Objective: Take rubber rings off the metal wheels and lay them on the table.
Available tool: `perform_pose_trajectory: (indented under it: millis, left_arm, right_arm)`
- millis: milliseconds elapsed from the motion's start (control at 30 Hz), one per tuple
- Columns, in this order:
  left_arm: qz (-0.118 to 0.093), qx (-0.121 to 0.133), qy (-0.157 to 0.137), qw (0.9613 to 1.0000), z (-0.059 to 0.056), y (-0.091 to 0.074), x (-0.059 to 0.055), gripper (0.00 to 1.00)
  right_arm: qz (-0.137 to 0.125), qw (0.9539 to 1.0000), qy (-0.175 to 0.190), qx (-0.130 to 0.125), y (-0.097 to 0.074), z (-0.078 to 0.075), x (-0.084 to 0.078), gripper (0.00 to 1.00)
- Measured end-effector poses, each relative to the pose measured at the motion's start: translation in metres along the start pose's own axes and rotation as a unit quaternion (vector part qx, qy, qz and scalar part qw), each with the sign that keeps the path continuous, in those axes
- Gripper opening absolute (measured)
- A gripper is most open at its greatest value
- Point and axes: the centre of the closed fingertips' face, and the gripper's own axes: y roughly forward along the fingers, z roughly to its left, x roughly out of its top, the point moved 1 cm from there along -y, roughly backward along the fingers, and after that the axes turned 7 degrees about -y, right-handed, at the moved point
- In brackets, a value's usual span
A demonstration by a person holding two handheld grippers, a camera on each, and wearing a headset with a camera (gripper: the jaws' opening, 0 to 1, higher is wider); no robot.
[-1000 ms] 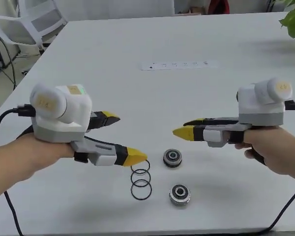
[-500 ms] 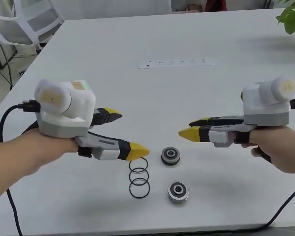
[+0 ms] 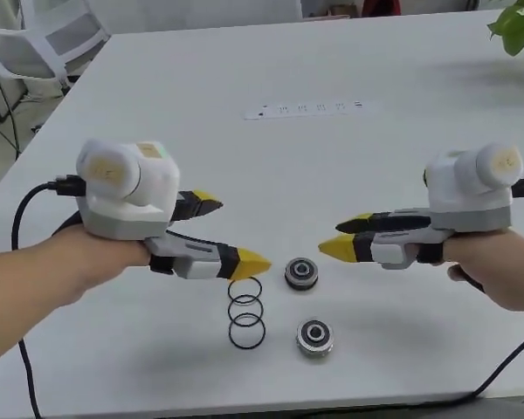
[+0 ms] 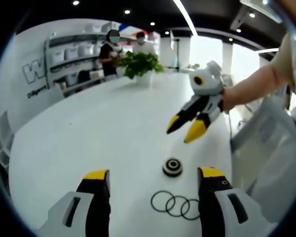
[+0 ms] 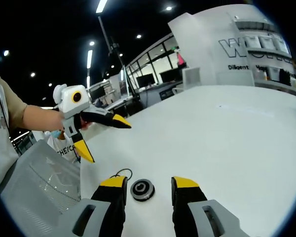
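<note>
In the head view, the left hand-held gripper (image 3: 236, 234) and the right hand-held gripper (image 3: 339, 236) hover with jaws apart above the white surface (image 3: 332, 157). Three black rubber rings (image 3: 246, 310) lie there in a row beside two round metal wheels (image 3: 301, 272). In the left gripper view, the rings lie near the jaws. In the right gripper view, one wheel appears between the jaws.

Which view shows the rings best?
Head view: all three rings lie in a row, unobstructed. The left gripper view has them low between the jaws, one partly covered. In the right gripper view a jaw hides most of them.

Shiny metal wheel (image 3: 302, 272) (matt table (image 3: 349, 166))
</note>
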Motion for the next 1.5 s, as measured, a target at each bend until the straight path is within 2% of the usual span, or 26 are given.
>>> perform_pose_trajectory:
  millis: [500, 933, 1500]
  left_arm:
    - [0.005, -0.007, -0.004, 1.0, -0.005, 0.012, -0.003, 0.69]
    - [0.01, -0.014, -0.005, 0.9998, -0.009, 0.022, -0.006, 0.66]
    - [0.017, -0.023, -0.004, 0.9996, -0.017, 0.036, -0.012, 0.61]
  right_arm:
    - [0.023, 0.9989, -0.04, 0.012, 0.005, 0.005, -0.015, 0.32]
    - [0.051, 0.9955, -0.075, 0.027, 0.011, 0.01, -0.031, 0.31]
    - [0.065, 0.9934, -0.088, 0.036, 0.018, 0.009, -0.046, 0.27]
